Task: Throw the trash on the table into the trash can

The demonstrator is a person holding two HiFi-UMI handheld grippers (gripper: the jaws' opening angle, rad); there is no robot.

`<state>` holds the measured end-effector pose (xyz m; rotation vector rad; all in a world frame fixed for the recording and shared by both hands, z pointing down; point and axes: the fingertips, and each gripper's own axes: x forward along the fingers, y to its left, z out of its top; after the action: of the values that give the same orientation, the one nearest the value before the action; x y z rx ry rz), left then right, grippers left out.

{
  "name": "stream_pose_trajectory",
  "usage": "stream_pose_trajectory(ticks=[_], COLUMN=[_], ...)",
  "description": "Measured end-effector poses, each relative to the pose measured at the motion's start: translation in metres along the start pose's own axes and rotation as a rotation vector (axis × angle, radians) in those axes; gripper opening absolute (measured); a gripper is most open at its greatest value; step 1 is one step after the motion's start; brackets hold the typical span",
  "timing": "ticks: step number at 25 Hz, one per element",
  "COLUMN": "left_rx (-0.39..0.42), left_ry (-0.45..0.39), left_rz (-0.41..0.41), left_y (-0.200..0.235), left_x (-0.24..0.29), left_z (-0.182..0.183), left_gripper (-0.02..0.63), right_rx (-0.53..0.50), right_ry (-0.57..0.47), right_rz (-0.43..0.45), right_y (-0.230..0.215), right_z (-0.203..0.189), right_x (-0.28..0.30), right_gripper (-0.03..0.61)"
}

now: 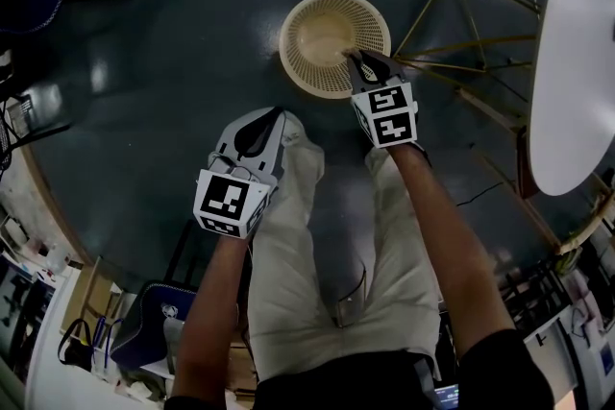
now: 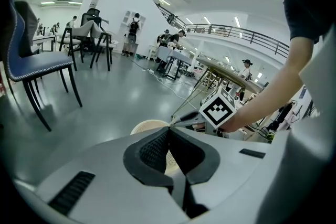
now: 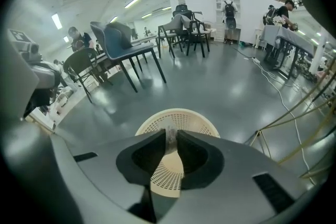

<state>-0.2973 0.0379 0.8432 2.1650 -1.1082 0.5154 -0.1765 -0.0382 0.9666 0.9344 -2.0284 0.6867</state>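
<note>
Downward, right gripper (image 1: 357, 59) over trash can (image 1: 300, 62), pinching thin grey scrap (image 3: 170, 140), left gripper (image 1: 264, 120) closed, empty, above thigh.

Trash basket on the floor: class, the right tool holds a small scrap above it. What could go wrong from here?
1. The right tool seems to hang over the near rim of the trash basket, not its middle, so the thin grey scrap could land on the floor.
2. The scrap looks light and is pinched at the very tips; it might cling to a pad or drift sideways on release.
</note>
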Motion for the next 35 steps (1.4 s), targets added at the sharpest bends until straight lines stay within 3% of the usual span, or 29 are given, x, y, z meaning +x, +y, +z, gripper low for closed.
stream_pose_trajectory(ticks=[5, 13, 17, 21, 35], left_rx=[-0.008, 0.000, 0.010, 0.024, 0.053], left_ry=[-0.006, 0.002, 0.005, -0.008, -0.057], left_rz=[0.003, -0.009, -0.010, -0.009, -0.034], left_y=[-0.004, -0.010, -0.014, -0.021, -0.082], left_x=[0.002, -0.006, -0.004, -0.006, -0.041], left_z=[0.000, -0.001, 0.007, 0.026, 0.102], left_gripper=[0.015, 0.015, 0.015, 0.015, 0.015], right_rx=[0.018, 0.042, 0.049, 0.082, 0.115], right_ry=[0.010, -0.010, -0.018, -0.057, -0.172], right_rz=[0.009, 0.019, 0.053, 0.088, 0.180], right_y=[-0.001, 0.005, 0.004, 0.003, 0.023], right_z=[-0.010, 0.001, 0.009, 0.026, 0.086], right_x=[-0.002, -0.013, -0.024, -0.049, -0.171], right_gripper=[0.106, 0.104, 0.073, 0.041, 0.020])
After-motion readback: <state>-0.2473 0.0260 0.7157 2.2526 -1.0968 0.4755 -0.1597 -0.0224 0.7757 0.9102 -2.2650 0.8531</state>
